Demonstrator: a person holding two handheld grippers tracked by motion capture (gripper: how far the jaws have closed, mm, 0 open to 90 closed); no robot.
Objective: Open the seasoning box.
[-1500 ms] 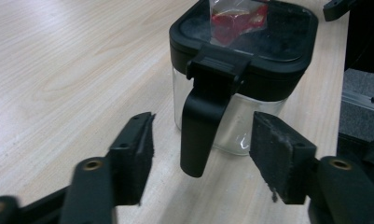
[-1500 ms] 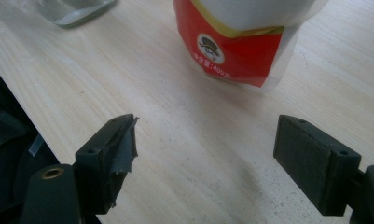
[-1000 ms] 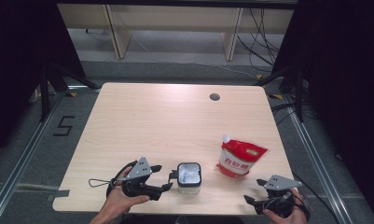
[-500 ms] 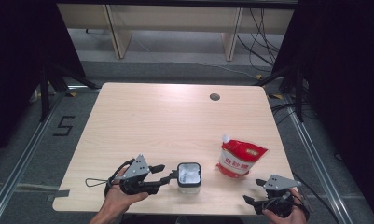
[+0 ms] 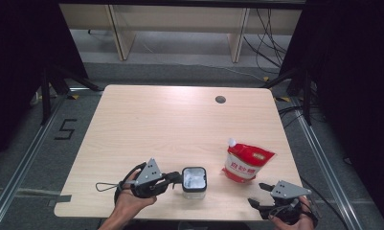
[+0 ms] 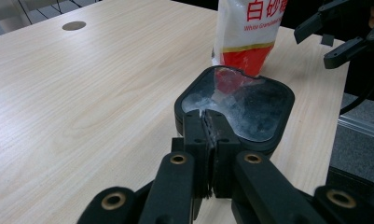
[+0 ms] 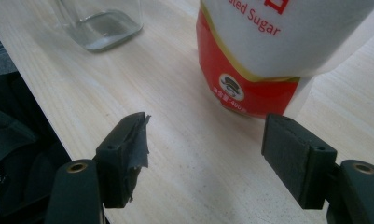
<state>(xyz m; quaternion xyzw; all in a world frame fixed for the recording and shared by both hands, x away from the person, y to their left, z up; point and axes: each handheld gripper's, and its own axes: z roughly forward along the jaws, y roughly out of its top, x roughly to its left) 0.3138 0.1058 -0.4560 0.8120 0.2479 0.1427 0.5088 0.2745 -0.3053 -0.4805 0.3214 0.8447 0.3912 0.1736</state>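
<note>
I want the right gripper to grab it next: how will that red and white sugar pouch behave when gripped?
The sugar pouch looks like soft film, so it will probably dent and sag rather than hold its shape. It bulges full, so it is likely heavy for its size. The glossy surface may slip between the right gripper's open jaws.

In the left gripper view the bag (image 6: 248,32) is cut off by the top edge, its print only partly legible; the jar (image 6: 250,109) hides its base. The right gripper (image 6: 343,32) at upper right is cropped (fingers partly seen). In the right gripper view the bag and the jar (image 7: 100,23) both lose their upper parts to the frame. In the high view the bag's lettering is too small to read.
</note>
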